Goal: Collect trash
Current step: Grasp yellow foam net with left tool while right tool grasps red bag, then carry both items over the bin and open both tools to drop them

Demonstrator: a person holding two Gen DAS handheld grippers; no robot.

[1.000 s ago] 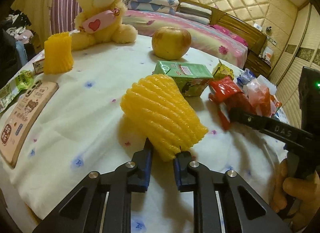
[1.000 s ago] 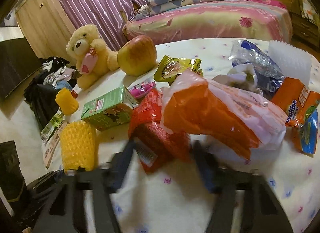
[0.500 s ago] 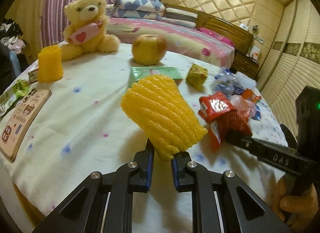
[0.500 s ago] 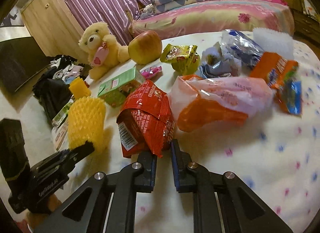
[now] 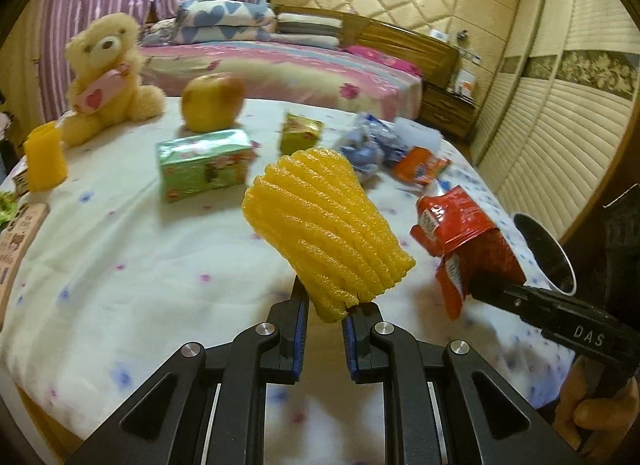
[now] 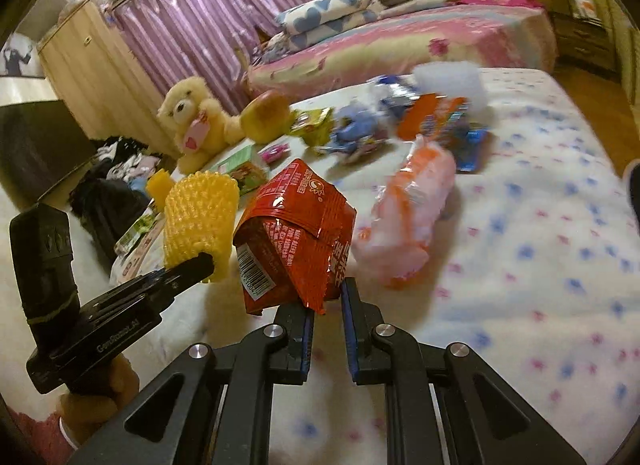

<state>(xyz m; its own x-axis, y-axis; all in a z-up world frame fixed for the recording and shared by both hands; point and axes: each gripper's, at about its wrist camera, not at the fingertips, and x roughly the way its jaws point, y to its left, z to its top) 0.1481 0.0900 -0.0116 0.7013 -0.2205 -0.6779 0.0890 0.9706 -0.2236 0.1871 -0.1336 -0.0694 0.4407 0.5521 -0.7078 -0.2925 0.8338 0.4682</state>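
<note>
My left gripper (image 5: pixel 328 303) is shut on the lower end of a yellow foam fruit net (image 5: pixel 324 225), which it holds tilted above the white tablecloth (image 5: pixel 140 265). My right gripper (image 6: pixel 326 297) is shut on a bottom corner of a red snack packet (image 6: pixel 296 233), also lifted off the cloth. In the left wrist view the red snack packet (image 5: pixel 460 233) hangs to the right of the net, close to a dark round bin (image 5: pixel 548 257) with a pale rim. In the right wrist view the yellow foam fruit net (image 6: pixel 200 217) is just left of the packet.
On the table lie a green carton (image 5: pixel 204 169), an apple (image 5: pixel 212 105), a teddy bear (image 5: pixel 104 73), a second yellow foam net (image 5: pixel 44 161), a yellow-green packet (image 5: pixel 300 133), blue wrappers (image 5: pixel 364 149), an orange packet (image 5: pixel 420 165) and an orange-white bag (image 6: pixel 412 217). A bed (image 5: pixel 280 65) stands behind.
My right gripper has shut on the red packet and lifted it. Both grippers have carried their items up and toward the table's right edge, where the bin has come into view.
</note>
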